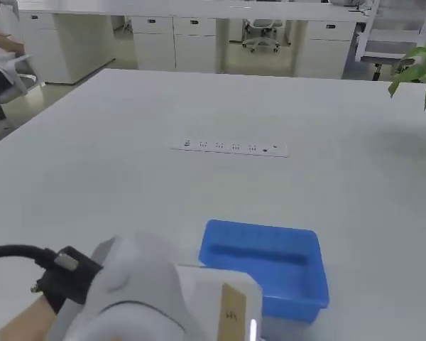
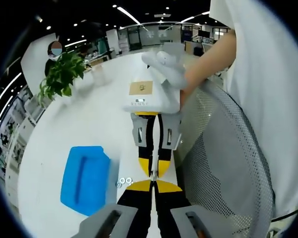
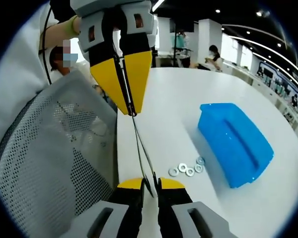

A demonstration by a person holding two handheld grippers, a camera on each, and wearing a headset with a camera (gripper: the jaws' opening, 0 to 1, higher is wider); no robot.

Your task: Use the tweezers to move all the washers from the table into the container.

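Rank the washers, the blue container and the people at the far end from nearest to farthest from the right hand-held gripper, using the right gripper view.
1. Washers: on the table, just right of the right hand-held gripper.
2. Blue container: beyond the washers, further right.
3. People at the far end: well past the table's far edge.

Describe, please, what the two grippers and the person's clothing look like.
Both the left gripper and the right gripper have grey bodies and black fingers with yellow tips. The right one's white housing carries a tan label. A black cable runs to a gripper in the head view. The person wears a white top.
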